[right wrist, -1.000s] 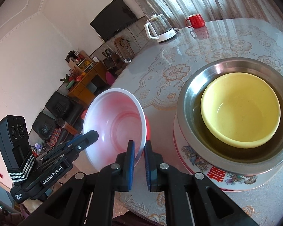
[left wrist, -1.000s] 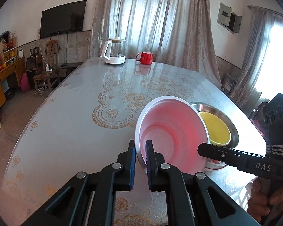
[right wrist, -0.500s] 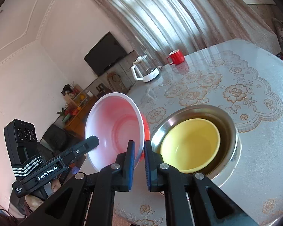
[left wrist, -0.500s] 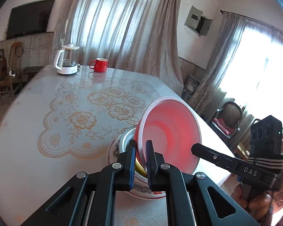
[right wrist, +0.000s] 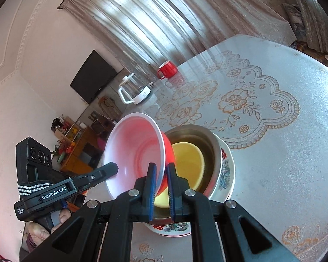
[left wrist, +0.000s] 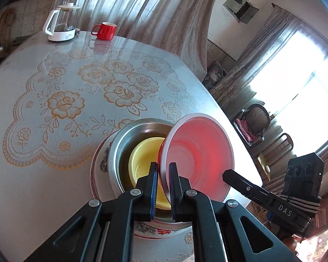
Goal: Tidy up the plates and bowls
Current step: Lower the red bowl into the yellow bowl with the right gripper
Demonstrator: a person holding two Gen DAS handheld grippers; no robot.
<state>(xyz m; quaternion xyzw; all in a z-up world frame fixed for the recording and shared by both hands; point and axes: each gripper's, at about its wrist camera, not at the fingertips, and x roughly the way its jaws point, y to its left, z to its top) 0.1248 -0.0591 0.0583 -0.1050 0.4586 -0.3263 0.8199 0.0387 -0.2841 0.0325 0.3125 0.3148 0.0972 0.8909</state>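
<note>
A bowl, red outside and white inside [left wrist: 199, 152], hangs tilted on edge, held by both grippers on opposite sides of its rim. My left gripper [left wrist: 163, 168] is shut on the near rim; my right gripper [right wrist: 161, 168] is shut on the other side of the bowl [right wrist: 133, 148]. Directly under it stands a stack: a yellow bowl [left wrist: 144, 157] inside a steel bowl [left wrist: 140, 128] on a floral enamel dish [left wrist: 100, 159]. The red bowl's lower edge overlaps the yellow bowl [right wrist: 190, 161]; whether they touch I cannot tell.
The stack stands near the edge of a round table with a lace-pattern cover [left wrist: 54, 76]. A glass kettle [left wrist: 62, 24] and a red mug [left wrist: 105, 30] stand at the far side. Chairs [left wrist: 255, 122] stand beyond the table's right edge.
Both grippers have carried the red bowl sideways from beside the stack to over it. Its lower edge now hangs above the yellow bowl. Both grips are unchanged.
</note>
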